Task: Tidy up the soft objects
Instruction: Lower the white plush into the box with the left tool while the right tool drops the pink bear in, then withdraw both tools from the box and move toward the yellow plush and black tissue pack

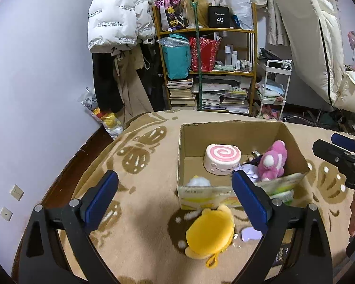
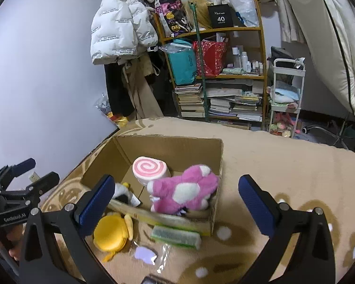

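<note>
Both grippers, left gripper (image 1: 175, 198) and right gripper (image 2: 175, 201), hang released; round yellow plush (image 1: 209, 234) lies beside cardboard box (image 1: 184, 142) holding fuzzy pink plush (image 2: 184, 189).

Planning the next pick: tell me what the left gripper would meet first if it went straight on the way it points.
Probably the yellow plush on the blanket, lying between the open left gripper fingers; depth is unclear.

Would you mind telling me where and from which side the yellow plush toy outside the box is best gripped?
Probably across the round, padded body of the yellow plush toy, from above. It lies flat on the blanket before the cardboard box; its loop and ears look too thin. The open left gripper seems nearest.
</note>
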A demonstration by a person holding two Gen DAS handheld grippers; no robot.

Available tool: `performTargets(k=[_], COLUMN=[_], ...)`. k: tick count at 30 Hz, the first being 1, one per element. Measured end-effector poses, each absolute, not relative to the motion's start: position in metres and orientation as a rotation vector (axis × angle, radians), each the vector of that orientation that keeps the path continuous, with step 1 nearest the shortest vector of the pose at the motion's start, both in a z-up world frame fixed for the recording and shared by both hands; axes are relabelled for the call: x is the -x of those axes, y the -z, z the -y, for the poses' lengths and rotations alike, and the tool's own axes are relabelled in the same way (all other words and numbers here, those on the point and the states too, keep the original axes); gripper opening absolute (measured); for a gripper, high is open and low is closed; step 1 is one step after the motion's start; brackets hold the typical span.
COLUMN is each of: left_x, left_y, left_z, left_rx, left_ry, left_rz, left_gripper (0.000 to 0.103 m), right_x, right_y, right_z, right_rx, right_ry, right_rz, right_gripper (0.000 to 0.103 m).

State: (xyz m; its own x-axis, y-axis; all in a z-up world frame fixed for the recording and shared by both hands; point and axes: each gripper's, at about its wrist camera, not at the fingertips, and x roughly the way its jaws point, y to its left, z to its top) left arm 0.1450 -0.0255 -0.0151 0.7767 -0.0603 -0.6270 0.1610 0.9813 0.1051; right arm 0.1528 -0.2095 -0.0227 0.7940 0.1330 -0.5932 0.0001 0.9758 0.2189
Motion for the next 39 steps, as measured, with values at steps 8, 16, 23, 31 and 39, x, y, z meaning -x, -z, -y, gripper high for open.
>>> performTargets(k=[8, 16, 23, 31, 39], left_x=[-0.112, -0.093, -0.088, -0.095, -0.106], left_y=[0.014, 0.019, 0.024, 0.034, 0.048], left_z=[0.02, 0.01, 0.009, 0.01, 0.014], left_rx=[-0.147, -0.152, -0.177, -0.196, -0.218], left_ry=[0.152, 0.164, 0.161, 0.149, 0.16], left_rz=[-0.705, -0.752, -0.771, -0.803, -0.86], left_gripper=[0.096, 0.096, 0.096, 0.096, 0.096], right_x=[-0.112, -0.079, -0.065, -0.064, -0.072], right_y=[0.006, 0.005, 0.011, 0.029, 0.049], right_z=[0.206, 0.195, 0.187, 0.186, 0.182], right_rx=[-0.24, -0.215, -0.184, -0.205, -0.179], right_ry=[-0.061, -0.047, -0.049, -0.052, -0.043], right_rz=[-0.633, -0.652, -0.682, -0.726, -0.796], right_gripper=[0.103, 0.103, 0.103, 0.103, 0.103])
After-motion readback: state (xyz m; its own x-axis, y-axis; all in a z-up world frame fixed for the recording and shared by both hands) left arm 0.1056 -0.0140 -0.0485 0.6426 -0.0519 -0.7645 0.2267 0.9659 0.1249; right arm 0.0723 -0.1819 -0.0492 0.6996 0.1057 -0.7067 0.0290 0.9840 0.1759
